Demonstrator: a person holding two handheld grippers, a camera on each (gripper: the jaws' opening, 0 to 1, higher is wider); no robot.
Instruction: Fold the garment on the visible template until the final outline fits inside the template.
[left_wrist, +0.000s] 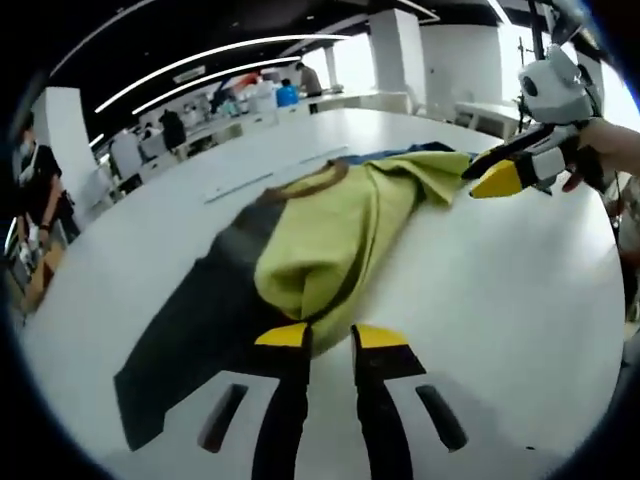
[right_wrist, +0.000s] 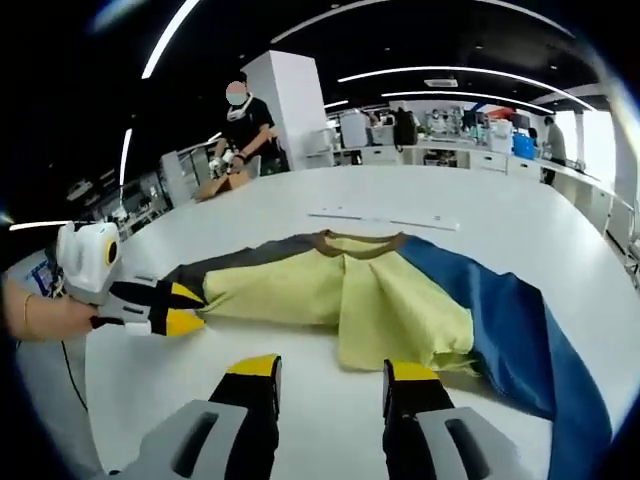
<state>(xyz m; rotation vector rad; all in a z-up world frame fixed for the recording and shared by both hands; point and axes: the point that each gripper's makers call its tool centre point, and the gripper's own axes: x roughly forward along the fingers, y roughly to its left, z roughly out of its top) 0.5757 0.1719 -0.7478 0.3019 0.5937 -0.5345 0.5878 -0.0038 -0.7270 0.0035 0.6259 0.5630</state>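
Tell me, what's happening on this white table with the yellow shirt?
A person is folding a garment, yellow in the middle with a dark grey sleeve and a blue sleeve, using hand-held tongs. The left tongs sit at the grey-sleeve side, their tips together at the cloth's edge. The right tongs hang open just before the yellow hem. The shirt lies partly folded and bunched on the white table.

Garment (right_wrist: 390, 300): soft matt cloth, creased | table (right_wrist: 300, 420): smooth white, faint sheen | gripper tips (left_wrist: 330, 335): yellow, plastic-looking.
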